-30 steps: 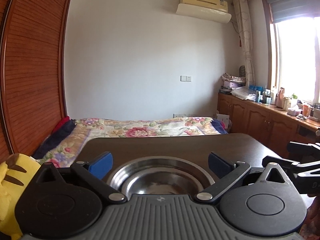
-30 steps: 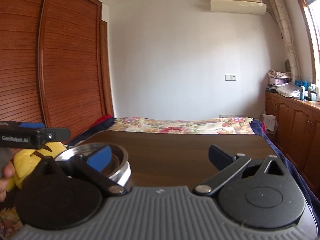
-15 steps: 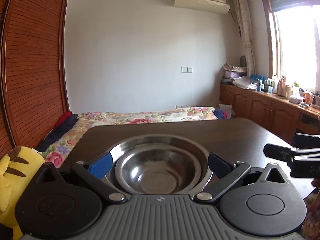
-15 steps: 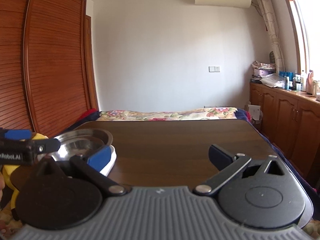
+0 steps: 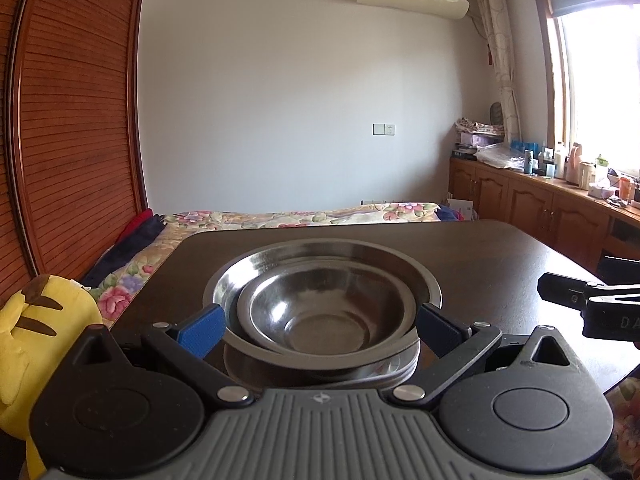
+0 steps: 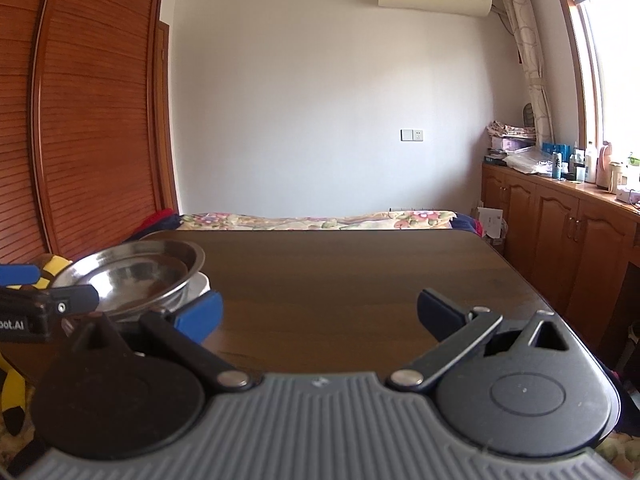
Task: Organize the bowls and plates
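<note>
Left gripper (image 5: 318, 330): blue-padded fingers spread wide, flanking the stacked bowls without clear contact, one pad at 9 o'clock of the stack, the other at 3 o'clock. Between them, a small steel bowl (image 5: 326, 314) nested mouth-up inside a wider steel bowl (image 5: 320, 264), the inner one tilted and slid toward the 6 o'clock side of the outer. Round, so no long axis to speak of; openings facing up. Brushed, reflective metal, shallow curved walls, flat rolled rims. Under the pair, a white rim of another dish (image 6: 200, 282), seen best from the right wrist view.

Right gripper (image 6: 320, 316): jaws apart, nothing between them, only bare table (image 6: 360, 272). Stack at about 10 o'clock from it, near the table's left edge.

Table dark brown wood, smooth, with rounded corners. Past its far edge at 12 o'clock, a floral bedspread (image 5: 304, 216). At 9 o'clock, a yellow plush toy (image 5: 44, 320) with brown stripes, and a slatted red-brown wardrobe door (image 5: 76, 120). At 2 o'clock, wooden cabinets (image 6: 560, 220) topped with bottles.
</note>
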A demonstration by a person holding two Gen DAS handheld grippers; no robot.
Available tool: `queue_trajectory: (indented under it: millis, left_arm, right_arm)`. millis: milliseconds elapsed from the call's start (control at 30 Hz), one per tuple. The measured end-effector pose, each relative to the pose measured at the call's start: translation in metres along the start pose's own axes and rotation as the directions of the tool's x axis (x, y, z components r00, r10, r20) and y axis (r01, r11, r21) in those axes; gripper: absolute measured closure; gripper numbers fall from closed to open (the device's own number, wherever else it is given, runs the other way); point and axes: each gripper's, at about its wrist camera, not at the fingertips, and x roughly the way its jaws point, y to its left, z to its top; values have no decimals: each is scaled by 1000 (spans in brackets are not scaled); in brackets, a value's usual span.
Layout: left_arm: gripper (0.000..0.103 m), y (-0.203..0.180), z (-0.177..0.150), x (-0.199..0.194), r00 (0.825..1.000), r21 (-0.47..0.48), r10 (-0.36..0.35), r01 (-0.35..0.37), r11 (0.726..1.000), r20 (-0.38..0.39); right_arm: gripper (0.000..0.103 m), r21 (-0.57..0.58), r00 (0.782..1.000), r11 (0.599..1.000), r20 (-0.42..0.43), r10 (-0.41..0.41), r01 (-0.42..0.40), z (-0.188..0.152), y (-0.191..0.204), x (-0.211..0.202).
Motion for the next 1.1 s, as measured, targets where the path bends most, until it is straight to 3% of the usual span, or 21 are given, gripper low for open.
queue_trajectory:
  millis: [1100]
  left_arm:
    - [0,0,-6,4,1000,5,-2,2,1000,-5]
  right_arm:
    - [0,20,1000,1000,-4,-23,23,-9,-6,0]
